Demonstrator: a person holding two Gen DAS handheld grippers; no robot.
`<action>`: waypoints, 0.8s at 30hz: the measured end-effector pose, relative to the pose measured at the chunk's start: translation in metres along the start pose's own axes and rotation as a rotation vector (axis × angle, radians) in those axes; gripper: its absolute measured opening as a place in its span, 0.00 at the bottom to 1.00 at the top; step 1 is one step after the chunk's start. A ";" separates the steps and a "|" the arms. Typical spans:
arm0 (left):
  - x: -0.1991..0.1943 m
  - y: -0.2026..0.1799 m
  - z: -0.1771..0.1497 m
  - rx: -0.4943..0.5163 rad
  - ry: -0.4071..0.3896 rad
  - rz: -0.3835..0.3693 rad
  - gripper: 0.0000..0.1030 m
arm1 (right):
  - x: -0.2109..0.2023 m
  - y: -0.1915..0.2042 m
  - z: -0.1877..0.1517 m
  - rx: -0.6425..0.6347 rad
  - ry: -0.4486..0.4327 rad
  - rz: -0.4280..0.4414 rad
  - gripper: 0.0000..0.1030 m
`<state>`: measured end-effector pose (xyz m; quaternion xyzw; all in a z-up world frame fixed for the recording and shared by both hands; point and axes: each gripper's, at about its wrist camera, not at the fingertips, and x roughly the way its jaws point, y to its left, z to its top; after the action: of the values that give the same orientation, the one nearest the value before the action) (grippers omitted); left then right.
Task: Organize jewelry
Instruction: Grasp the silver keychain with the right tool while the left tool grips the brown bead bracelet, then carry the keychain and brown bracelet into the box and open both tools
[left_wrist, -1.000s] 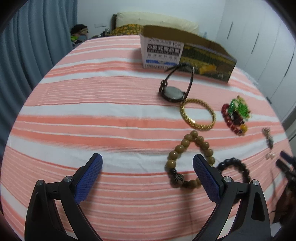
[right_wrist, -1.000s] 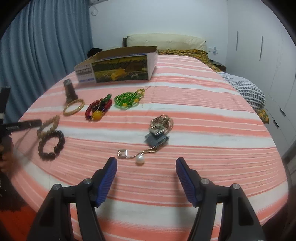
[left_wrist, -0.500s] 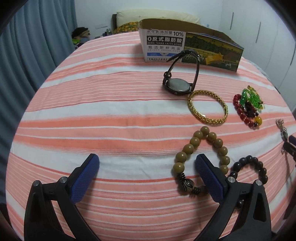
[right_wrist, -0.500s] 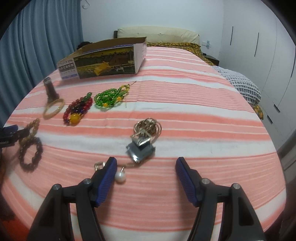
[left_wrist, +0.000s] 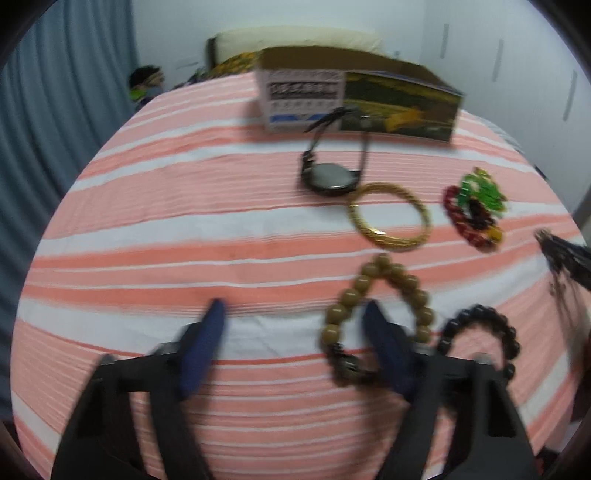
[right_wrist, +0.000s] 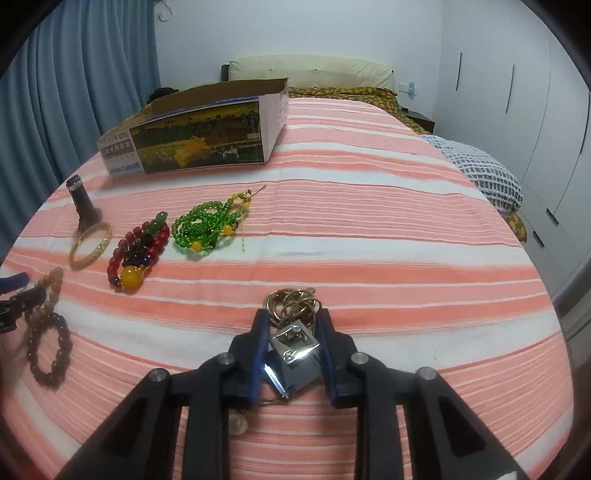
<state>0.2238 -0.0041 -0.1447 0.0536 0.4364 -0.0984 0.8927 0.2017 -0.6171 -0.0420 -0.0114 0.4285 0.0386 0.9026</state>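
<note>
Two blue pads of the right gripper (right_wrist: 291, 328) are closing narrowly around a silver square pendant (right_wrist: 294, 345), which is lying on the striped bedspread (right_wrist: 369, 236) with gold rings (right_wrist: 291, 301) just ahead of the tips; firm contact cannot be confirmed. A pearl (right_wrist: 238, 422) is sitting beneath the left finger. The left gripper (left_wrist: 293, 314) is standing wide open, holding nothing, its right pad overlapping the tan bead bracelet (left_wrist: 380, 310). A cardboard box (right_wrist: 195, 136) is resting beyond.

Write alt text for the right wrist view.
The right gripper closes around a silver pendant on a gold ring cluster atop a pink-striped bedspread. Beaded bracelets lie left; an open cardboard box sits behind.
</note>
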 end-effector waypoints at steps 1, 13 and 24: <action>-0.003 -0.005 0.000 0.023 -0.006 -0.022 0.37 | 0.000 0.000 0.000 -0.004 0.002 0.005 0.25; -0.032 0.016 0.004 -0.113 -0.038 -0.178 0.09 | -0.054 -0.007 -0.002 0.004 -0.042 0.106 0.25; -0.061 0.026 0.019 -0.159 -0.085 -0.250 0.09 | -0.093 0.000 0.011 -0.031 -0.092 0.146 0.25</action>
<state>0.2076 0.0254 -0.0849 -0.0764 0.4080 -0.1760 0.8926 0.1517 -0.6221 0.0365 0.0079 0.3857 0.1115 0.9158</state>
